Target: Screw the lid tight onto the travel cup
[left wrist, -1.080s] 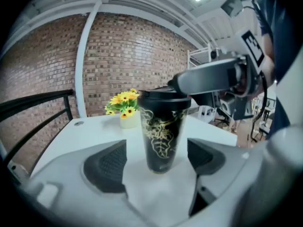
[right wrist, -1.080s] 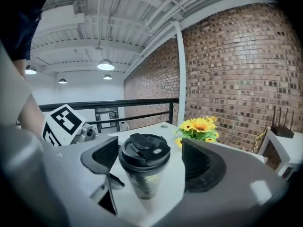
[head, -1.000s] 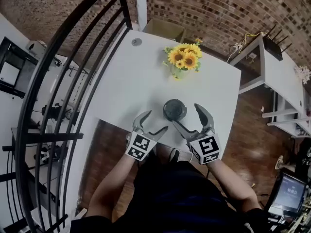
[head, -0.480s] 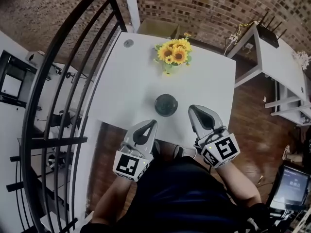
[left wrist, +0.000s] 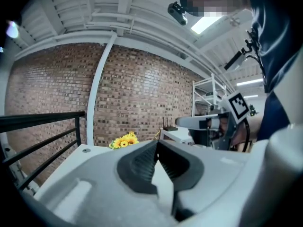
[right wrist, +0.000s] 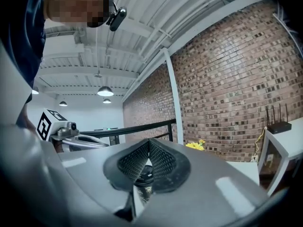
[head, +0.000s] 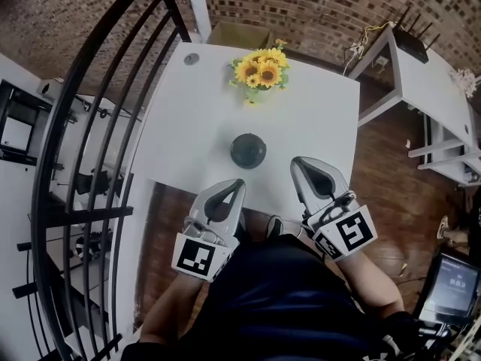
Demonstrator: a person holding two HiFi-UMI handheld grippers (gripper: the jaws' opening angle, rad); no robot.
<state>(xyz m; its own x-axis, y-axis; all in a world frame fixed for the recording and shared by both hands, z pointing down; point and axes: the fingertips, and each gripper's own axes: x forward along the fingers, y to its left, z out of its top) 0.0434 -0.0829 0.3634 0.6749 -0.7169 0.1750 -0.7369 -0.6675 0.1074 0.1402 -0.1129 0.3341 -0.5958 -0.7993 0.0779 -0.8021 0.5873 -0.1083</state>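
Observation:
The travel cup [head: 247, 150] stands upright on the white table [head: 316, 119], seen from above with its dark lid on. In the right gripper view the cup [right wrist: 144, 175] shows through the gap below the closed pads. My left gripper [head: 236, 185] hovers at the table's near edge, left of and nearer than the cup, shut and empty. My right gripper [head: 299, 163] is to the cup's right, apart from it, also shut with nothing held. The left gripper's [left wrist: 156, 143] pads meet at the tips; the right gripper's [right wrist: 149, 141] do too.
A bunch of sunflowers [head: 259, 69] stands at the table's far side. A black railing [head: 90, 104] curves along the left. A second white table [head: 421, 74] with a router sits to the right, over wooden floor [head: 391, 171]. A brick wall is behind.
Both grippers went from open, flanking the cup, to shut. They have drawn back from the cup toward the person and now sit near the table's front edge.

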